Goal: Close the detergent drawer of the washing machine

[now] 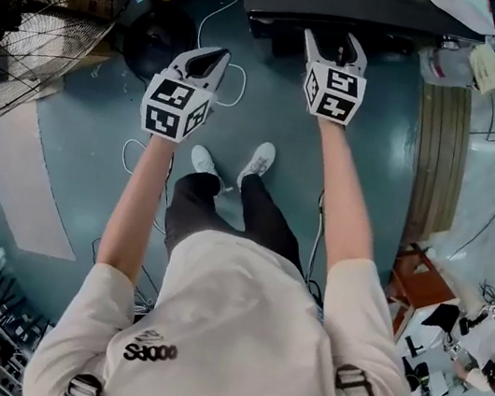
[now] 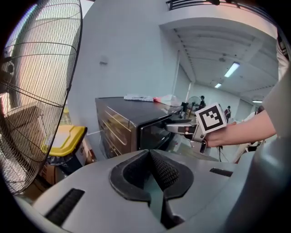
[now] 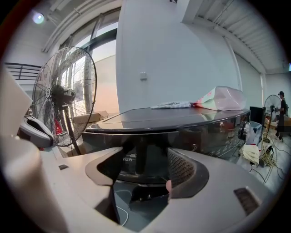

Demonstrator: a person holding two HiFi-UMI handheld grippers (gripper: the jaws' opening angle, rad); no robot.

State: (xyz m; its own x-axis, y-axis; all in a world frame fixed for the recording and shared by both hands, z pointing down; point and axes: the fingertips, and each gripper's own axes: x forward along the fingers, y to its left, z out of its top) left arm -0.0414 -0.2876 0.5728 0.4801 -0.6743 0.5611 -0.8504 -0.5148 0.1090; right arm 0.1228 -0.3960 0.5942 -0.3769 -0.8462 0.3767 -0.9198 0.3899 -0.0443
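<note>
The dark washing machine (image 1: 358, 3) stands at the top of the head view. Its glossy drawer front (image 3: 150, 157) fills the space ahead of my right gripper (image 3: 148, 157). That gripper (image 1: 333, 44) is open, a finger on either side of the panel; whether the pads touch it is unclear. In the left gripper view the right gripper (image 2: 175, 127) sits against the machine's (image 2: 127, 123) upper front corner. My left gripper (image 1: 211, 55) hangs to the left, off the machine. Its jaws (image 2: 149, 152) meet at the tips, shut on nothing.
A large floor fan (image 1: 35, 3) stands close on the left, beside a yellow bin (image 2: 68, 139). A white cable (image 1: 234, 86) runs over the floor by the person's shoes (image 1: 235, 162). A plastic bag (image 3: 218, 98) lies on the machine's top. A wooden stool (image 1: 418, 279) is at right.
</note>
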